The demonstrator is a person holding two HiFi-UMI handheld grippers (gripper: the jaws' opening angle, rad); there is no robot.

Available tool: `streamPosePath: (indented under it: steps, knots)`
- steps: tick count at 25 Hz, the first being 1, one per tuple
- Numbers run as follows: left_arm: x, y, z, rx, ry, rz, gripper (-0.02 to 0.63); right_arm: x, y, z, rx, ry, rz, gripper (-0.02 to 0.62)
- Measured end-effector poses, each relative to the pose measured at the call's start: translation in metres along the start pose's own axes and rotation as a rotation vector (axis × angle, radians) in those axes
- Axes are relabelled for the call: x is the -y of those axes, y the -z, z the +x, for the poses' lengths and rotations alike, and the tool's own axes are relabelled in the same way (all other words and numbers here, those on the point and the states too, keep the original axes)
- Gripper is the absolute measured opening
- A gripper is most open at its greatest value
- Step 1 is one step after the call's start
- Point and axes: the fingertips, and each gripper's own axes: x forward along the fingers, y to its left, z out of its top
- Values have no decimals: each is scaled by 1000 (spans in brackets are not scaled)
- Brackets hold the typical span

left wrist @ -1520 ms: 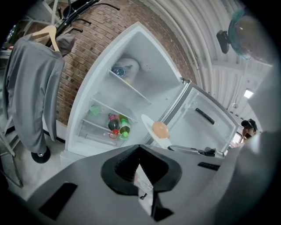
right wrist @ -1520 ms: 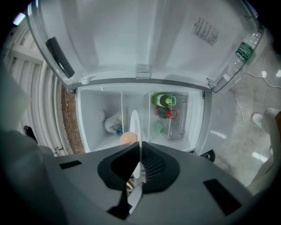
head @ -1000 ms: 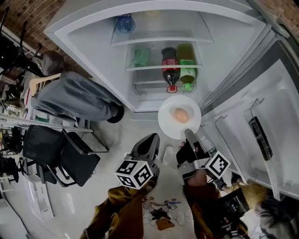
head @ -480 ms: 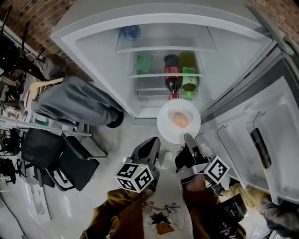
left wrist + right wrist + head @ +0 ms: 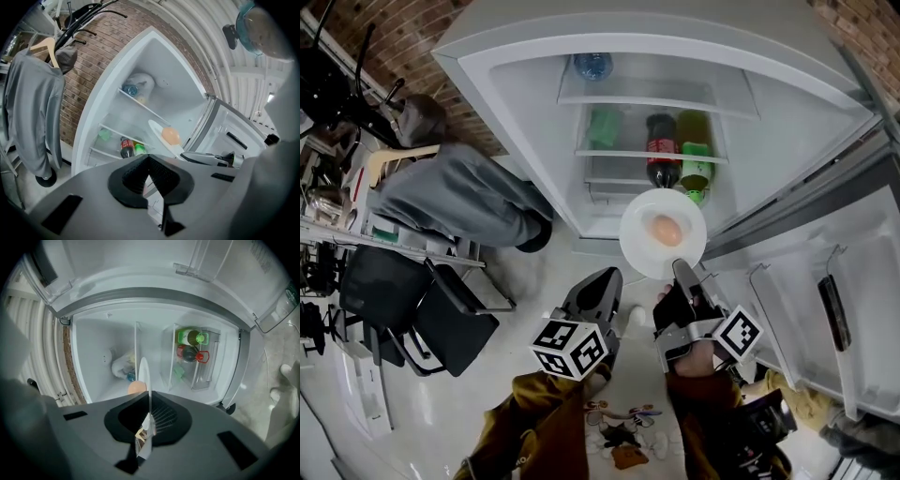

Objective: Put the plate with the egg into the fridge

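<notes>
A white plate [image 5: 639,247] carrying a brown egg [image 5: 667,229] hangs level in front of the open fridge [image 5: 534,141], just outside its lower shelves. My right gripper [image 5: 682,272] is shut on the plate's near rim. In the right gripper view the plate [image 5: 144,373] stands edge-on between the jaws of that gripper [image 5: 149,420], with the egg [image 5: 136,387] beside it. My left gripper [image 5: 605,278] hovers to the left of the plate, shut and empty. In the left gripper view its jaws [image 5: 149,159] meet with nothing between them, and the plate [image 5: 157,130] and egg [image 5: 170,136] show beyond.
The fridge shelves hold a cola bottle [image 5: 663,159], a green bottle [image 5: 696,159], a green pack [image 5: 602,128] and a blue-capped water bottle [image 5: 592,66] on the top shelf. The open door [image 5: 825,309] stands at the right. A grey jacket [image 5: 459,202] and a black chair [image 5: 422,309] are at the left.
The plate with the egg has drawn nearer to the fridge and now overlaps the bottle caps. Both grippers keep their places relative to each other.
</notes>
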Motion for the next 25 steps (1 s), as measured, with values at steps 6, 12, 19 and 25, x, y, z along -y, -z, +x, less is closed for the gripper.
streamPosePath:
  steps: [6, 12, 19, 25]
  knots:
    - [-15, -14, -1, 21, -22, 12, 8, -3, 8, 21, -20, -5, -11, 15]
    - [-26, -23, -1, 34, -33, 15, 8, -4, 13, 45, -31, -4, -18, 15]
    - [-43, -31, 8, 47, -51, 19, 8, -5, 14, 70, -37, -7, -25, 15]
    - [-56, -36, 15, 56, -67, 12, 8, -1, 17, 94, -51, 2, -25, 15]
